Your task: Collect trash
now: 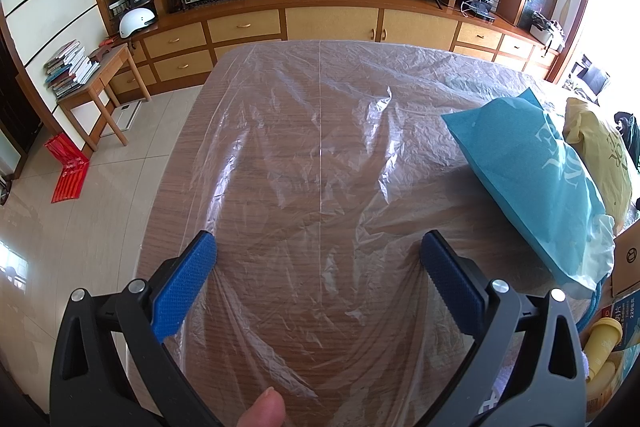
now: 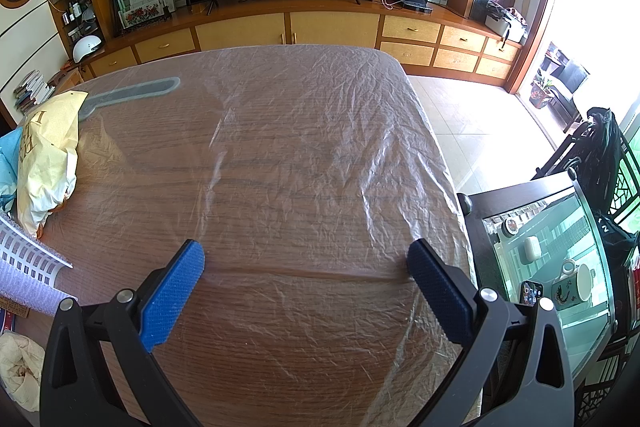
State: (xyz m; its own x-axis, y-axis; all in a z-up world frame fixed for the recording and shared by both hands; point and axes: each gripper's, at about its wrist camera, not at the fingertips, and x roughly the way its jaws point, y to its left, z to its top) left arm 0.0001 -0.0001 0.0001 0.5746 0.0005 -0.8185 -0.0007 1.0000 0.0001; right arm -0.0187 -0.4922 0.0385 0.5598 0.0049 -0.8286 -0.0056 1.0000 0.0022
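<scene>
Two wide-spread tools (image 1: 318, 247) (image 2: 306, 257) above crinkled clear plastic sheet (image 1: 320, 115).

A wide stretch of the plastic-covered desk (image 1: 304, 155) lay bare ahead of the left tool (image 1: 318, 251), its jaws spread and nothing between them. To its right, a teal bag (image 1: 532, 163) and a yellow bag (image 1: 600, 147) crowded the desk edge, with a cardboard box (image 1: 628, 259) just beside them. The right tool (image 2: 306, 259), also spread, faced open surface; a white basket (image 2: 28, 259) and crumpled paper (image 2: 20, 367) blocked its left, a glass-topped side table (image 2: 552, 247) its right.
</scene>
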